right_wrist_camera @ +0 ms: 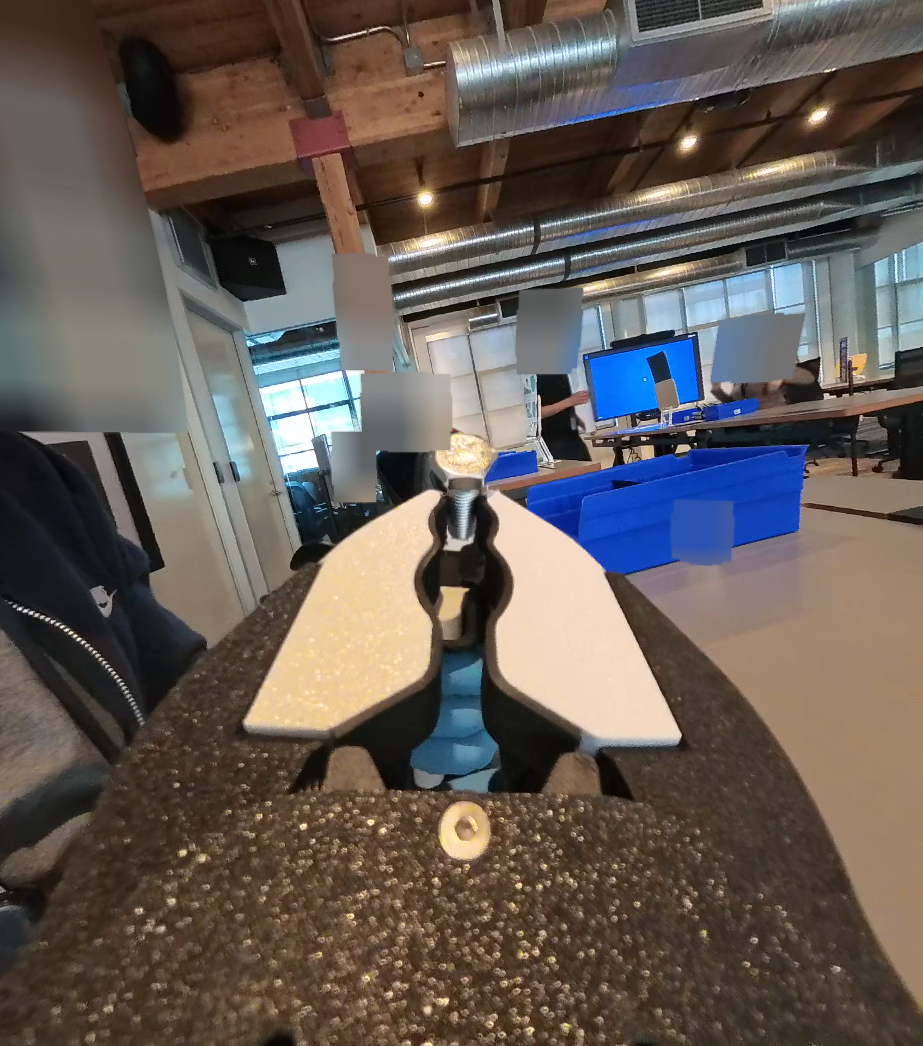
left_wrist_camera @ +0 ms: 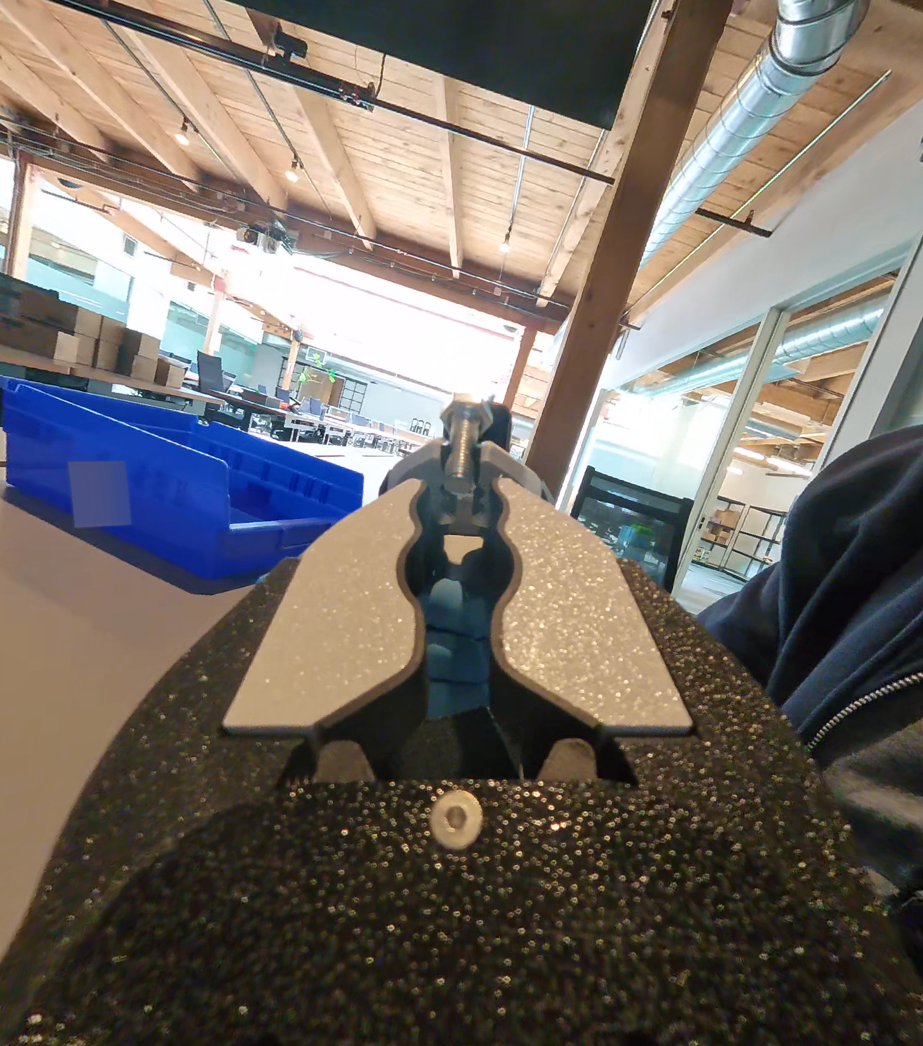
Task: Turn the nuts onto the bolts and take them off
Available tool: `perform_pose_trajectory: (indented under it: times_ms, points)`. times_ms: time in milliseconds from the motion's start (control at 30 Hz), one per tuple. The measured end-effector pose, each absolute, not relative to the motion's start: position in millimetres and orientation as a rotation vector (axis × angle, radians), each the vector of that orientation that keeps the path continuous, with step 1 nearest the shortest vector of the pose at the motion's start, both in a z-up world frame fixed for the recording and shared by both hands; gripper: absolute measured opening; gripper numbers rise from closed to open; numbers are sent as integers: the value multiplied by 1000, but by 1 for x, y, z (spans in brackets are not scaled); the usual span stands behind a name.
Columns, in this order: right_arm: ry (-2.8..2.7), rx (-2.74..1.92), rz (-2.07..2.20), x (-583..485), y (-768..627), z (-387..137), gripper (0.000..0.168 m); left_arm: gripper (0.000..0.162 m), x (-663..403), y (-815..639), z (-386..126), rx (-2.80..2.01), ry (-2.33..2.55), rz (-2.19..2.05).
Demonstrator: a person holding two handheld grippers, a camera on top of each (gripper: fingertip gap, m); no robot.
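A silver bolt (left_wrist_camera: 462, 453) spans the gap between my two grippers, which point at each other above the table. In the left wrist view my left gripper (left_wrist_camera: 462, 488) is shut on the bolt's near end. A hex nut (left_wrist_camera: 462, 416) sits at the far end, between the grey fingers (left_wrist_camera: 516, 472) of the right gripper. In the right wrist view my right gripper (right_wrist_camera: 464, 498) is closed around the threaded end of the bolt (right_wrist_camera: 462, 518). The bolt head (right_wrist_camera: 467, 455) sticks out beyond its tips. The nut is mostly hidden there.
A blue plastic bin (left_wrist_camera: 165, 481) stands on the grey table (left_wrist_camera: 51, 622) beyond the grippers; it also shows in the right wrist view (right_wrist_camera: 645, 509). The person's dark zip jacket (left_wrist_camera: 872, 566) is close beside both grippers. A wooden post (left_wrist_camera: 617, 283) stands behind. Only a small space, under 4 cm, lies between the two pairs of fingers.
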State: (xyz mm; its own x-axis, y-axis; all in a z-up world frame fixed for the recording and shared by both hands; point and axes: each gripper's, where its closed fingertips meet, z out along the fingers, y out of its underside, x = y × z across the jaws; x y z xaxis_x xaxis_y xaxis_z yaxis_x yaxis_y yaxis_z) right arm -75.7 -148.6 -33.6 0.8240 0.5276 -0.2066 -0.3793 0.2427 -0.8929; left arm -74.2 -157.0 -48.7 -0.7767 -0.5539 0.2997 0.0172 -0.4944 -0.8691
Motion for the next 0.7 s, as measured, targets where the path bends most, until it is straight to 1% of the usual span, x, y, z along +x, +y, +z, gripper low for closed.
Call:
perform_pose_trajectory:
  times_ms: [200, 300, 567, 700]
  points:
    - [-167, -1185, 608, -81, -148, -36, 9, 16, -75, -157, -48, -802, 1326, -2320]
    - [-166, -1184, 606, -81, -148, -36, 9, 9, -77, -157, -47, -792, 1319, -2325]
    - [-186, -1196, 583, -84, -147, -38, 10, 9, -80, -157, -49, -745, 1342, -2224]
    - [-194, -1252, 499, -80, -145, -43, 11, 9, -76, -154, -53, -773, 1353, -2156]
